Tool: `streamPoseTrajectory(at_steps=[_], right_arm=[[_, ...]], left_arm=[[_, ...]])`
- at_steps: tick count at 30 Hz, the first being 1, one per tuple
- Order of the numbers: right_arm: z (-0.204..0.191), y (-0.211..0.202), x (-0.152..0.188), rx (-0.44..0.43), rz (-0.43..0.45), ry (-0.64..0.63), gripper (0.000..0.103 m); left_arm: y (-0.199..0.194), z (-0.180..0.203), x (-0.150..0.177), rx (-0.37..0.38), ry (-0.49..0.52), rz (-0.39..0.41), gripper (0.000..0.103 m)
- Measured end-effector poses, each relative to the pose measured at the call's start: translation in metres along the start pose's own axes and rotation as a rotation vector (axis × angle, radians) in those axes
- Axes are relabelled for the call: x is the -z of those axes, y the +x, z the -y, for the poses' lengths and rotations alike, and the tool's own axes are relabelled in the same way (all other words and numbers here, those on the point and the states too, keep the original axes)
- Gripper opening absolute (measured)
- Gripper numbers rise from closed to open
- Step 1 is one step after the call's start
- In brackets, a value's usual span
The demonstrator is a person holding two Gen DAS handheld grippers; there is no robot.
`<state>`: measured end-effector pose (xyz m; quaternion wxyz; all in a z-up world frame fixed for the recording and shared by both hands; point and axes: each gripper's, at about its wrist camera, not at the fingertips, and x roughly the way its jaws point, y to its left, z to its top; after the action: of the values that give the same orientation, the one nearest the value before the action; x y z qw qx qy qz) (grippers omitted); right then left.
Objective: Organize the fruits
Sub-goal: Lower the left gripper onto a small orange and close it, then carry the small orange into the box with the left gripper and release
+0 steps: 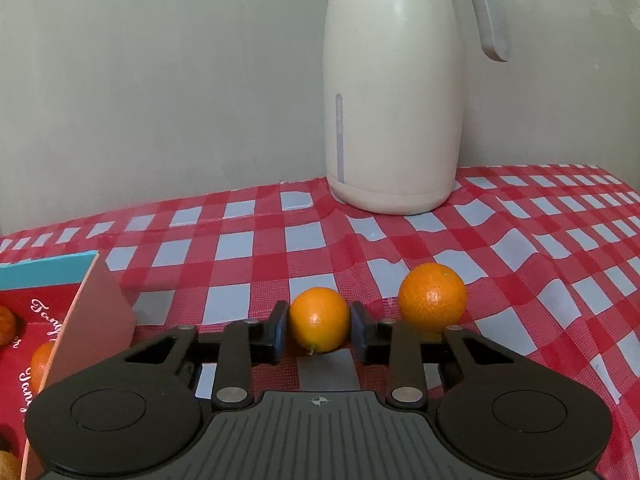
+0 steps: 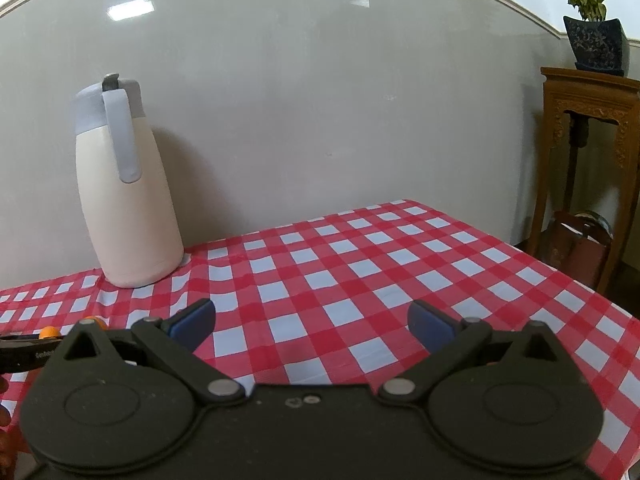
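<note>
In the left wrist view my left gripper [image 1: 319, 326] is shut on a small orange [image 1: 319, 318], both pads touching its sides, low over the checked tablecloth [image 1: 520, 240]. A second, larger orange [image 1: 433, 297] lies on the cloth just to the right. A red box [image 1: 60, 320] with several fruits inside stands at the left edge. In the right wrist view my right gripper [image 2: 312, 326] is open and empty above the cloth; the oranges [image 2: 50, 332] peek out at its far left beside the left gripper.
A tall cream thermos jug [image 1: 394, 92] stands at the back of the table by the wall; it also shows in the right wrist view [image 2: 128, 200]. A wooden stand [image 2: 588, 152] with a potted plant [image 2: 592, 20] is beyond the table's right edge.
</note>
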<state>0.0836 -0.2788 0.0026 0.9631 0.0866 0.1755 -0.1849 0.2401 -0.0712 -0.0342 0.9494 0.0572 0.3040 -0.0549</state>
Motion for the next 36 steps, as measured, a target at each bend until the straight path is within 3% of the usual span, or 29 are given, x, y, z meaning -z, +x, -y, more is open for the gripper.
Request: streamPoseTrajectory(at_steps=[10, 21, 36], right_arm=[[-0.012, -0.004, -0.001, -0.039, 0.014, -0.02, 0.103], [-0.046, -0.01, 0.0, -0.151, 0.004, -0.066, 0.103], [-0.121, -0.03, 0.012, -0.324, 0.01, -0.208, 0.103]], left_arm=[[-0.024, -0.01, 0.001, -0.025, -0.013, 0.056, 0.033], [-0.092, -0.039, 0.004, -0.051, -0.035, 0.137, 0.033], [-0.156, -0.123, 0.043, -0.178, -0.121, 0.146, 0.033]])
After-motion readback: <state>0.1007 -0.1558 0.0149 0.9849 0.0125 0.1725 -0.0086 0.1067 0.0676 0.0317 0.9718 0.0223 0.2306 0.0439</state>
